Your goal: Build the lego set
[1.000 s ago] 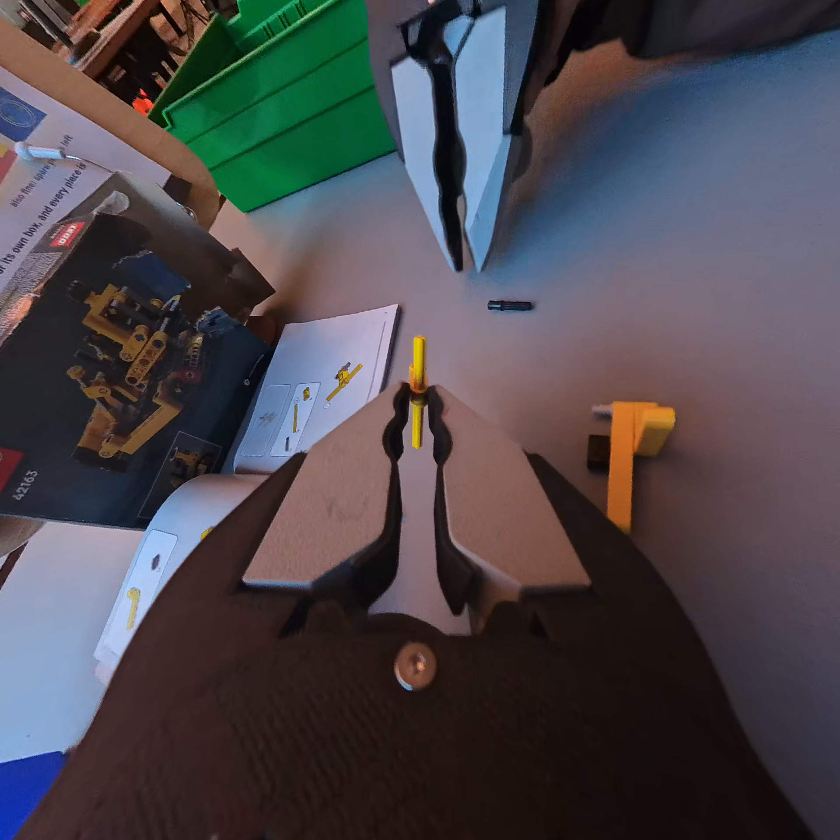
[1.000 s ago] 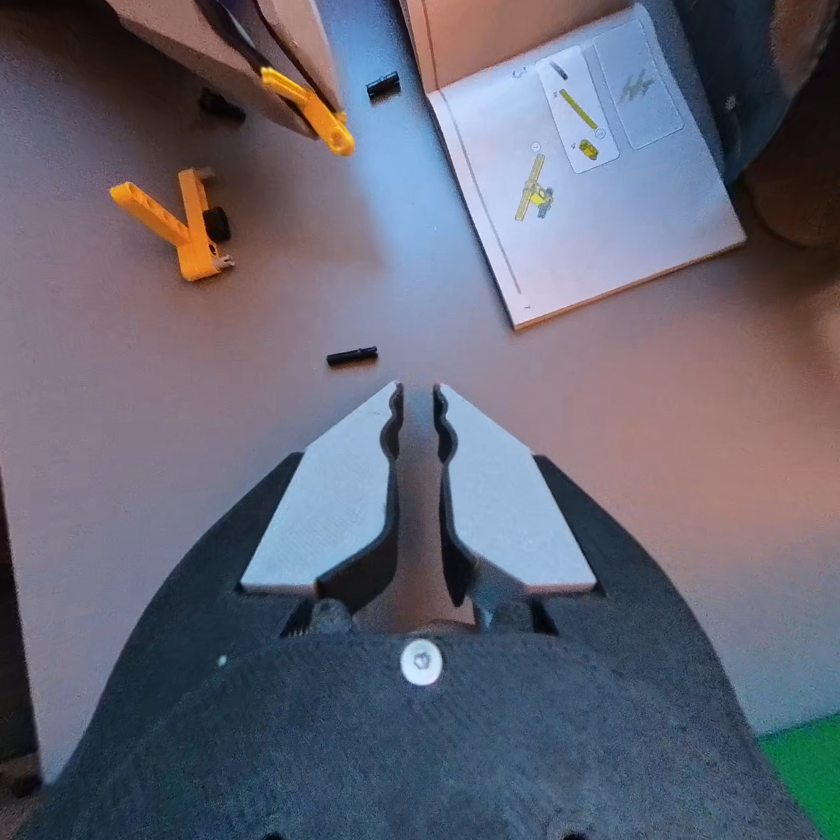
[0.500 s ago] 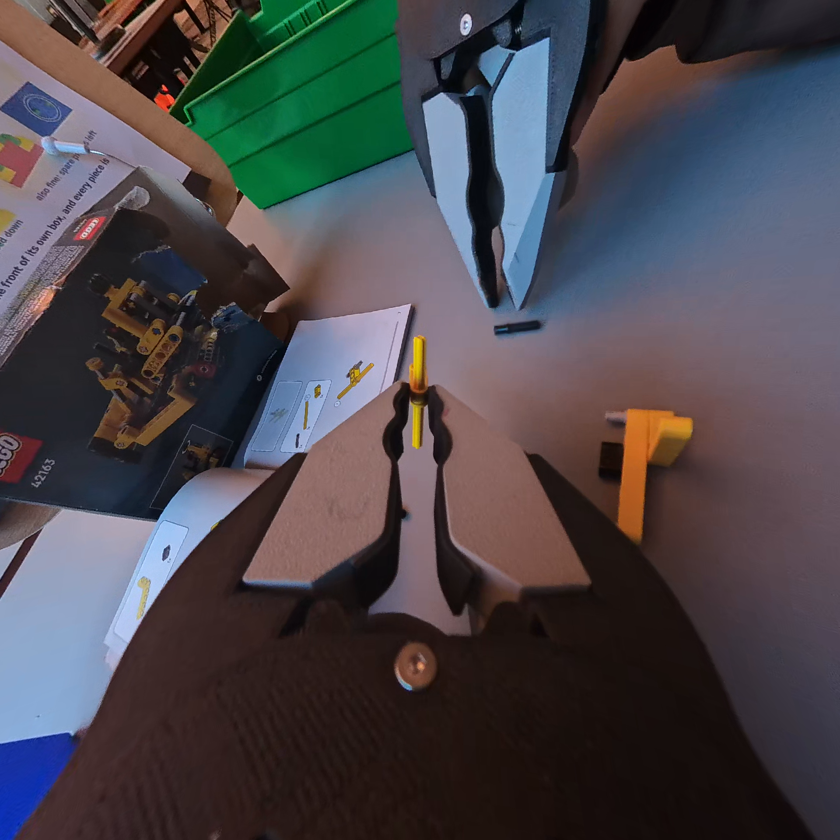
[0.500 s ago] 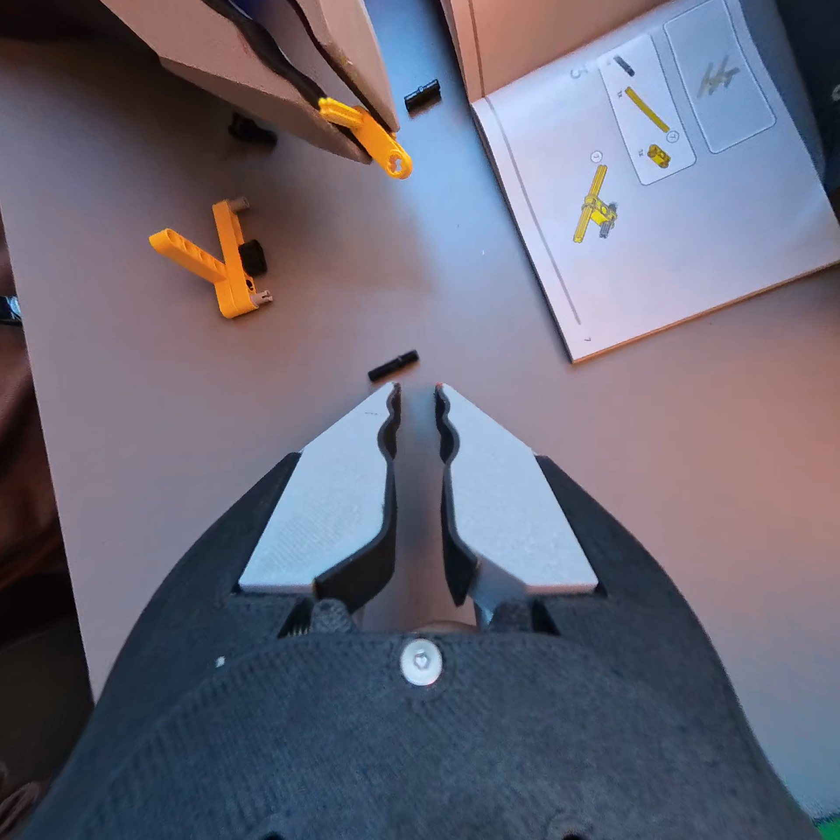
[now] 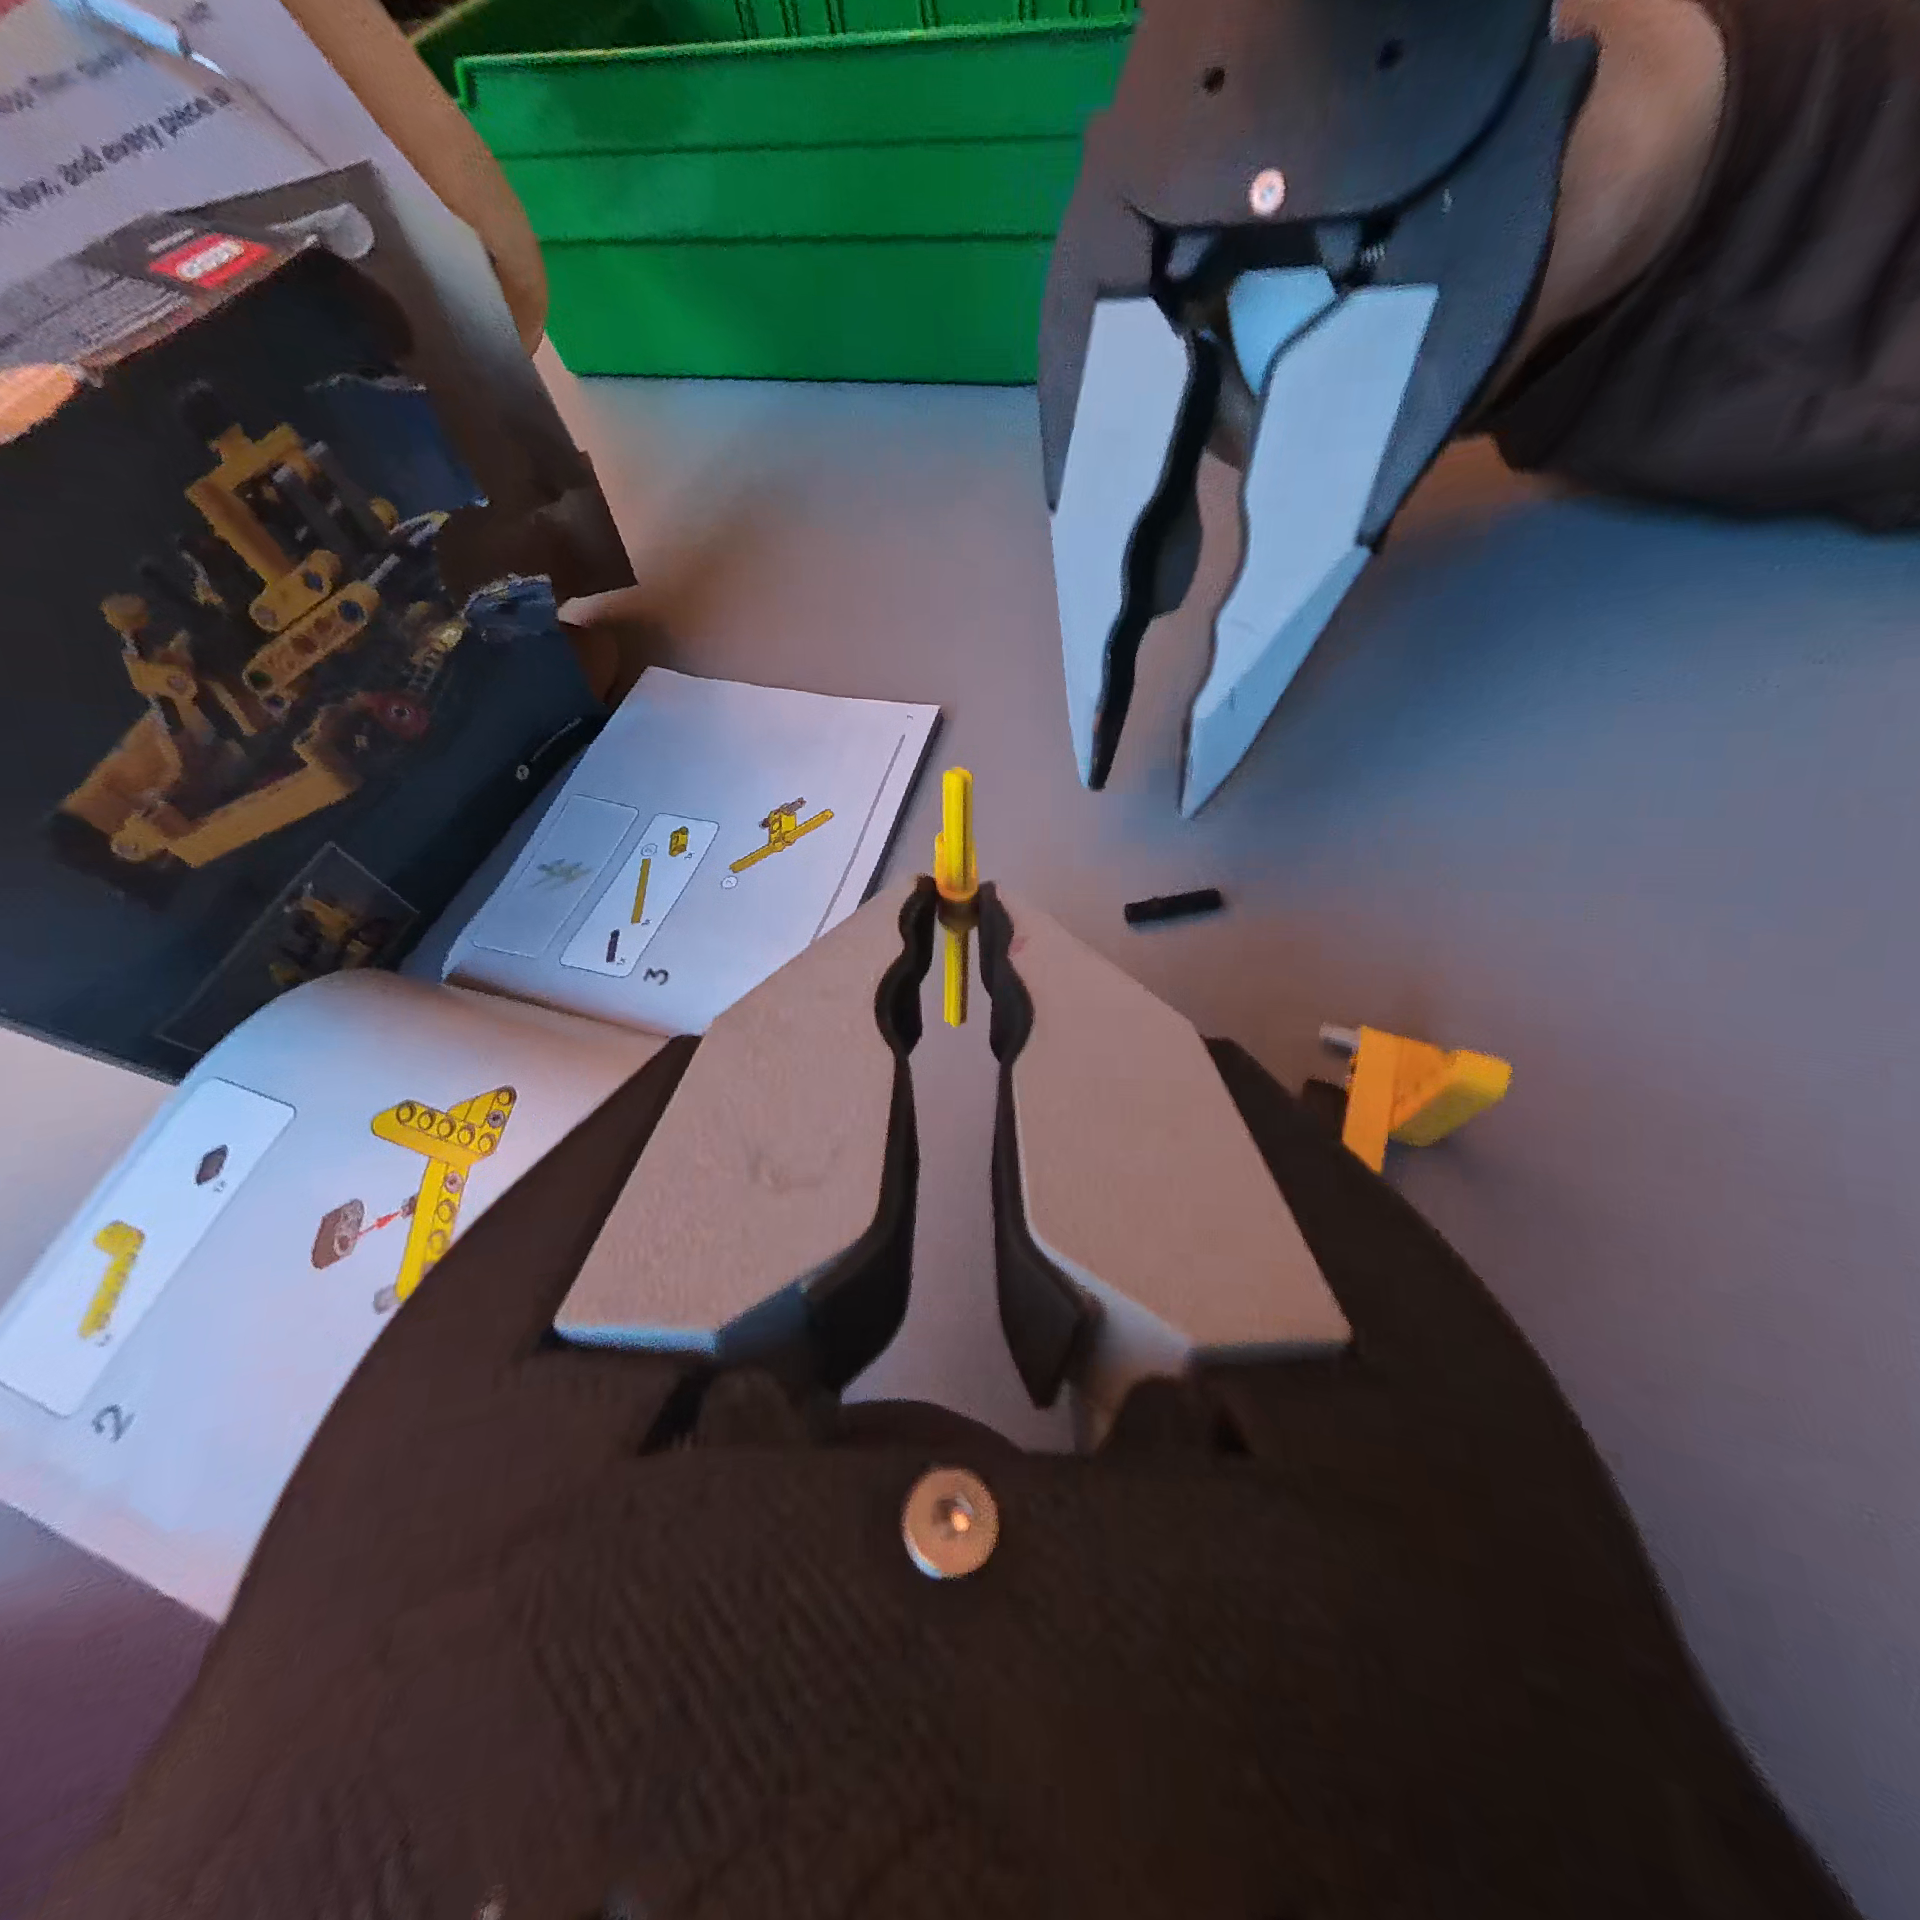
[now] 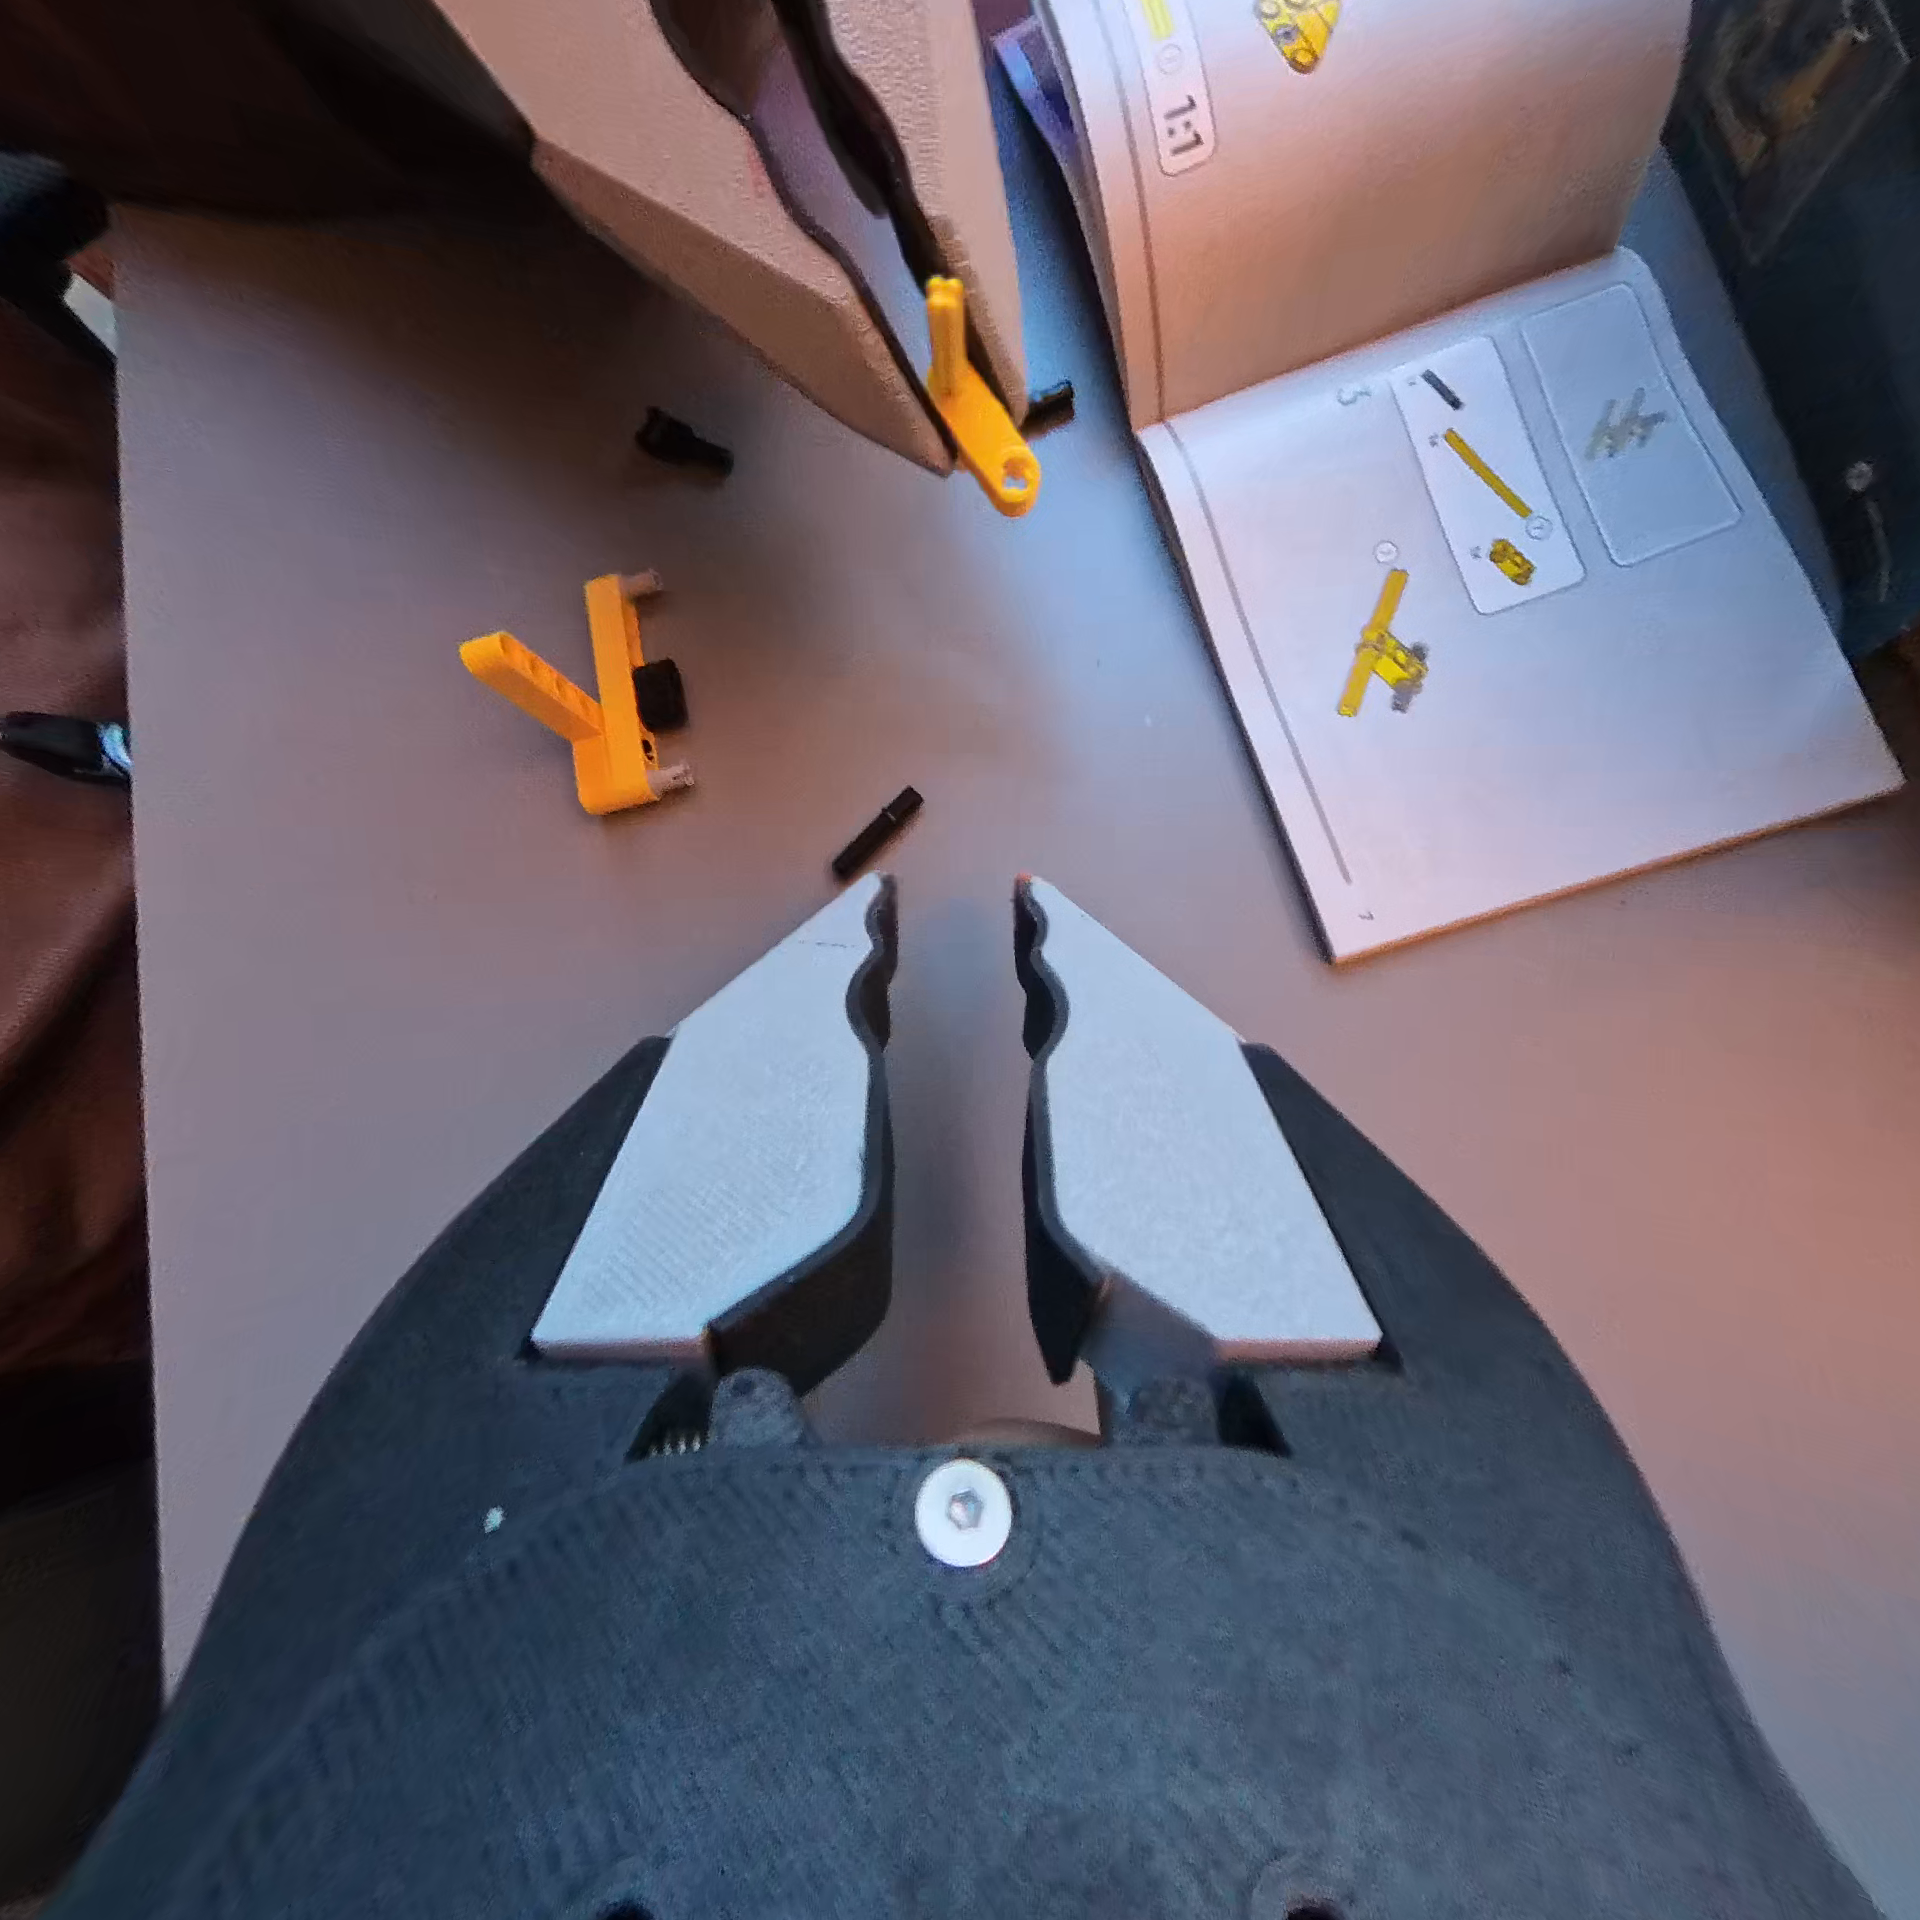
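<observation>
My left gripper is shut on a thin yellow axle piece that sticks up past its fingertips; the right wrist view shows the piece held above the table. My right gripper is open and empty, tips close above the grey table. A short black pin lies just left of its left fingertip. In the left wrist view the pin lies below the right gripper. A yellow beam assembly with a black part lies on the table, also in the left wrist view.
An open instruction booklet lies left of my left gripper, with the set's box propped behind it. A green bin stands at the back. Two more black parts lie near the left gripper. A sleeve is behind the right gripper. Across from one pair of fingers to the other is roughly 7 cm.
My right gripper has opened wider and moved closer to the black pin and the left gripper. The left gripper still holds the yellow piece.
</observation>
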A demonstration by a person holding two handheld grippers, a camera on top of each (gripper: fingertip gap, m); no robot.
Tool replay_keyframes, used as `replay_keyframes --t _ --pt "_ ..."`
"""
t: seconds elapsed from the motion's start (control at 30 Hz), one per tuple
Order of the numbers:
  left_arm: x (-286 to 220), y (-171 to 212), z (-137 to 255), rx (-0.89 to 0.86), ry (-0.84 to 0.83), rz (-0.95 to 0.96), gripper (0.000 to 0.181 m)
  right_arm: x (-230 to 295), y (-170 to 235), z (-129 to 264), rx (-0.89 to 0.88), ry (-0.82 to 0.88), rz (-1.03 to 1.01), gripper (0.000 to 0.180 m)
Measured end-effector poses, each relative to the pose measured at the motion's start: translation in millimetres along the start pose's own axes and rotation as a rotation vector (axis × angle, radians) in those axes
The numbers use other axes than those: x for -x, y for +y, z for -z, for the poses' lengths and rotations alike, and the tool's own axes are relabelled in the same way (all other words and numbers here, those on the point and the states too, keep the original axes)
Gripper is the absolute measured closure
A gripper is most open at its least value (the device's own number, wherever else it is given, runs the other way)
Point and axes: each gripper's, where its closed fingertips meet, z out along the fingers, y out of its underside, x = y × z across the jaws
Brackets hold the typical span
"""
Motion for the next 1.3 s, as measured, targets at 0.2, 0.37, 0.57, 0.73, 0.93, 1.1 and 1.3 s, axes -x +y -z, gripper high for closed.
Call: replay_keyframes --t 0.2,0.37,0.57,0.73,0.93,1.1,1.3 --pt "1 -2 2 -0.028 0.062 0.156 0.176 4 -7 -3 -0.02 0.0 0.006 0.16" --pt "0 -4 3 -0.051 0.126 0.278 0.176 7 -7 -10 -0.001 -0.007 0.001 0.155" --pt "-3 -12 8 -0.102 0.233 0.419 0.176 8 -2 -13 0.03 -0.01 0.002 0.157" --pt "-6 -8 6 -0.079 0.236 0.408 0.175 8 -2 -18 0.04 0.005 0.018 0.167" --pt "-5 -8 6 -0.075 0.24 0.413 0.175 8 -8 -5 -0.016 -0.008 0.025 0.168" --pt "-7 -5 4 -0.06 0.232 0.395 0.175 5 -2 1 0.003 -0.006 -0.004 0.166" --pt "-6 -5 5 -0.057 0.22 0.384 0.175 12 4 -14 0.069 -0.01 0.032 0.164"
